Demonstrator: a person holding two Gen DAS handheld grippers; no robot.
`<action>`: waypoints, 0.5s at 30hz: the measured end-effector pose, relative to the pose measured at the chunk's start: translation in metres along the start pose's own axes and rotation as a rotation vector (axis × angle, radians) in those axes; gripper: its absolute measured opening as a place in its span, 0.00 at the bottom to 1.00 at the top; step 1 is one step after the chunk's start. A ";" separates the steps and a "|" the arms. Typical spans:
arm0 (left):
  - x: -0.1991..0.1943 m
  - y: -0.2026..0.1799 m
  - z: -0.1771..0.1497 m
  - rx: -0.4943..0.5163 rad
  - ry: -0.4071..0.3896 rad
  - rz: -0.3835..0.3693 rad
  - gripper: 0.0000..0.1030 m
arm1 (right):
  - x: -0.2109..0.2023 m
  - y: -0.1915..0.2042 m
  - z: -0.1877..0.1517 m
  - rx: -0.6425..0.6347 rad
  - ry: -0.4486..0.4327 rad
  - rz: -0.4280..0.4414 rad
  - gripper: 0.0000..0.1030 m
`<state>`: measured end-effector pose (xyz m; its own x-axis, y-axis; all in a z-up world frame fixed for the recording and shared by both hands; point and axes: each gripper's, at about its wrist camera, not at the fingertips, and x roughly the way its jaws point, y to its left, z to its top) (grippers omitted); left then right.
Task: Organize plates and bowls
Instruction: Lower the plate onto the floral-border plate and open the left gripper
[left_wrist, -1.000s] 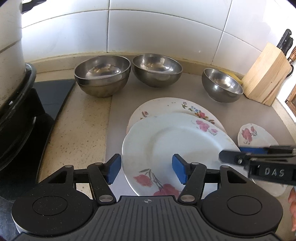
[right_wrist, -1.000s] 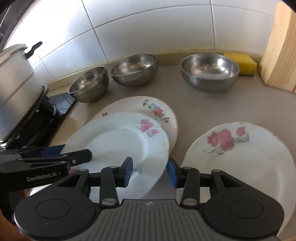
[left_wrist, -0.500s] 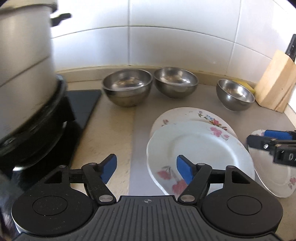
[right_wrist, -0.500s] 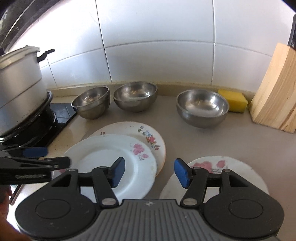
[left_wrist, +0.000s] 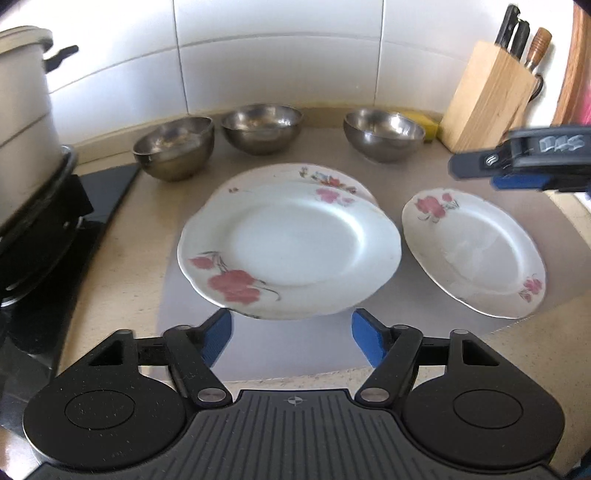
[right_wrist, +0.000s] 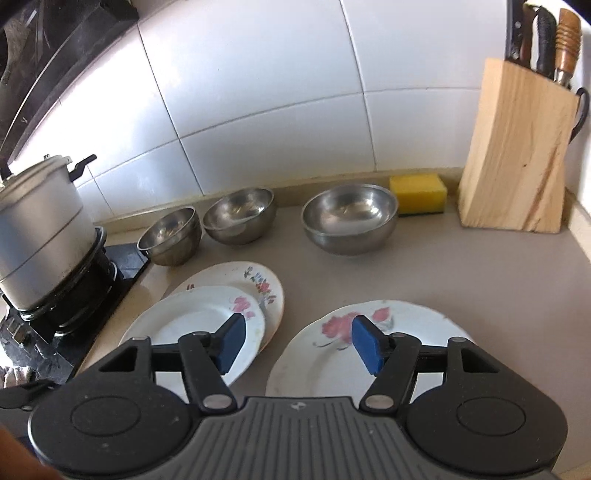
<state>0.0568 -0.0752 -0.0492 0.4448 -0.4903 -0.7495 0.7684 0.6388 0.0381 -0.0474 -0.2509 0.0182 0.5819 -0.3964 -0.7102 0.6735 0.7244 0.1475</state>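
Two flowered white plates lie stacked, the top plate (left_wrist: 291, 251) partly covering the lower plate (left_wrist: 325, 177); the stack also shows in the right wrist view (right_wrist: 195, 321). A third flowered plate (left_wrist: 476, 254) lies alone to the right (right_wrist: 384, 332). Three steel bowls stand along the wall: left bowl (left_wrist: 173, 147), middle bowl (left_wrist: 262, 127), right bowl (left_wrist: 384, 133). My left gripper (left_wrist: 291, 338) is open and empty, just short of the stack's near edge. My right gripper (right_wrist: 297, 347) is open and empty, raised above the gap between the stack and the single plate.
A large metal pot (right_wrist: 37, 229) sits on a black stove (right_wrist: 74, 295) at the left. A wooden knife block (right_wrist: 517, 147) stands at the back right with a yellow sponge (right_wrist: 417, 194) beside it. A tiled wall (right_wrist: 277, 92) closes off the back.
Both grippers have pulled back and risen from the plates. The right gripper has opened wider. The upper plate now lies flat on the lower one.
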 end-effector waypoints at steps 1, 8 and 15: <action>0.006 -0.002 0.002 0.004 0.013 -0.005 0.65 | -0.003 -0.002 0.000 0.002 -0.004 0.005 0.43; 0.041 0.000 0.017 -0.054 0.099 0.001 0.62 | -0.013 -0.019 -0.007 0.010 0.006 -0.001 0.43; 0.042 -0.005 0.022 -0.050 0.162 0.026 0.69 | -0.015 -0.040 -0.011 0.038 0.034 -0.034 0.46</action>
<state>0.0822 -0.1122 -0.0665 0.3815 -0.3736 -0.8455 0.7320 0.6806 0.0295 -0.0882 -0.2683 0.0151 0.5428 -0.4010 -0.7379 0.7100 0.6884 0.1483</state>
